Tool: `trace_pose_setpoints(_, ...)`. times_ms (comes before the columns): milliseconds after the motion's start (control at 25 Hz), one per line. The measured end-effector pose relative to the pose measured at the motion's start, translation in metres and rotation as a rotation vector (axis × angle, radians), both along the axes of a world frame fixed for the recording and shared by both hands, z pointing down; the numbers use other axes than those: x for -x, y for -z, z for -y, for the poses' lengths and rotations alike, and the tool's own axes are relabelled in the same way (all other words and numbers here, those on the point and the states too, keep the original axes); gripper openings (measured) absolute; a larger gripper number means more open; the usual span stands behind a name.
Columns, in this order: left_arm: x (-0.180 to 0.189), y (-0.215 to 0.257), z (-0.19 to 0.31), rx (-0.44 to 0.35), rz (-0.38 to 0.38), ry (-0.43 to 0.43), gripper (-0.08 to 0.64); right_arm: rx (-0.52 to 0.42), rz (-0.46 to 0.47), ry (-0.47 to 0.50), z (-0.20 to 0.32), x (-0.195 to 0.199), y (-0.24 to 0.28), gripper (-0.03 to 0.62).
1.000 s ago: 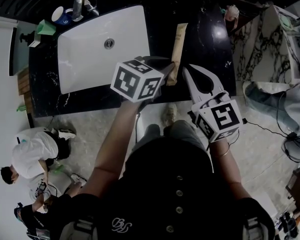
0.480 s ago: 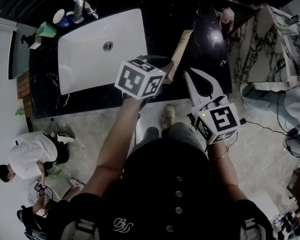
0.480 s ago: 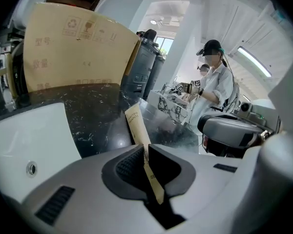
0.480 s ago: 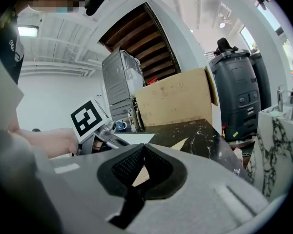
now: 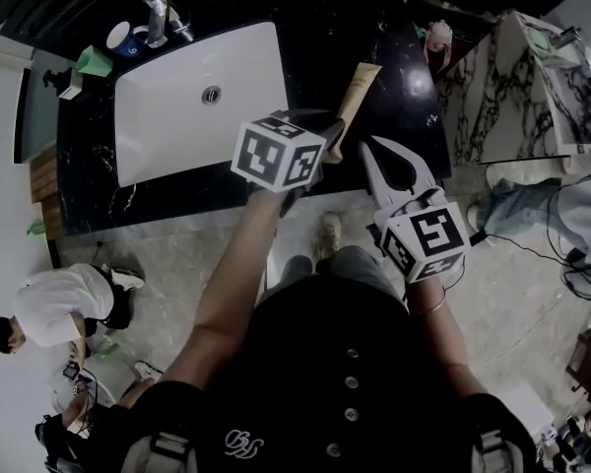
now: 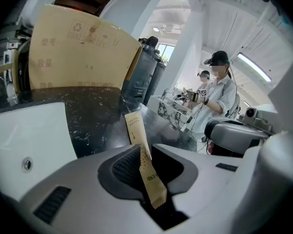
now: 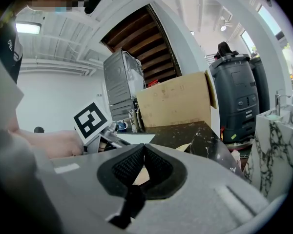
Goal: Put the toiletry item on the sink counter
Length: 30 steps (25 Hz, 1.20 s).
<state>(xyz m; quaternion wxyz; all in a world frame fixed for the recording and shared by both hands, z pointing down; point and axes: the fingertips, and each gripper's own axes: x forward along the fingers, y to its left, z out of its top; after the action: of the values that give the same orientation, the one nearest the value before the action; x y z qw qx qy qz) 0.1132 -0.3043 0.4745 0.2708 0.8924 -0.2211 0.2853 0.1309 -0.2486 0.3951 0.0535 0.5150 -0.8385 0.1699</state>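
Note:
A long tan toiletry tube (image 5: 353, 95) is pinched near one end by my left gripper (image 5: 327, 138), which is shut on it. The tube slants over the black marble counter (image 5: 399, 62) just right of the white sink basin (image 5: 192, 101). Whether its far end touches the counter I cannot tell. In the left gripper view the tube (image 6: 139, 140) stands between the jaws of the left gripper (image 6: 149, 155). My right gripper (image 5: 366, 148) hovers beside the tube at the counter's front edge, shut on nothing. The right gripper view shows its own jaws (image 7: 143, 149) pressed together.
A faucet (image 5: 156, 8), a blue mug (image 5: 126, 35) and a green item (image 5: 92, 59) stand behind the basin. A cardboard box (image 6: 78, 48) stands at the back of the counter. A marble-patterned unit (image 5: 532, 77) is at the right. A person (image 5: 64, 308) crouches on the floor at lower left.
The tube has tilted further right in the left gripper, and that gripper has shifted slightly up and right. The right gripper has hardly moved.

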Motion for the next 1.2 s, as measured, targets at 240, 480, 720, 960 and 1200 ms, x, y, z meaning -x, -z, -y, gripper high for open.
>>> trace_pose_setpoints(240,0.005,0.014,-0.004,-0.047,-0.031,0.016,0.078,-0.013,-0.008,0.003,-0.008,0.005,0.005,0.003)
trace_pose_setpoints(480,0.013,0.057,-0.020,-0.136,-0.126,0.014,0.078,-0.039,-0.032,0.001,-0.014,0.007,0.017,0.003)
trace_pose_setpoints(720,0.027,0.090,-0.039,-0.205,-0.197,0.035,0.078,-0.079,-0.057,0.047,-0.025,0.021,0.032,0.003)
trace_pose_setpoints(960,0.041,0.120,-0.055,-0.279,-0.272,0.056,0.066,-0.127,-0.066,0.080,-0.032,0.032,0.050,0.003)
trace_pose_setpoints(1200,0.053,0.154,-0.061,-0.368,-0.395,0.096,0.055,-0.185,-0.135,0.101,-0.031,0.040,0.067,0.003)
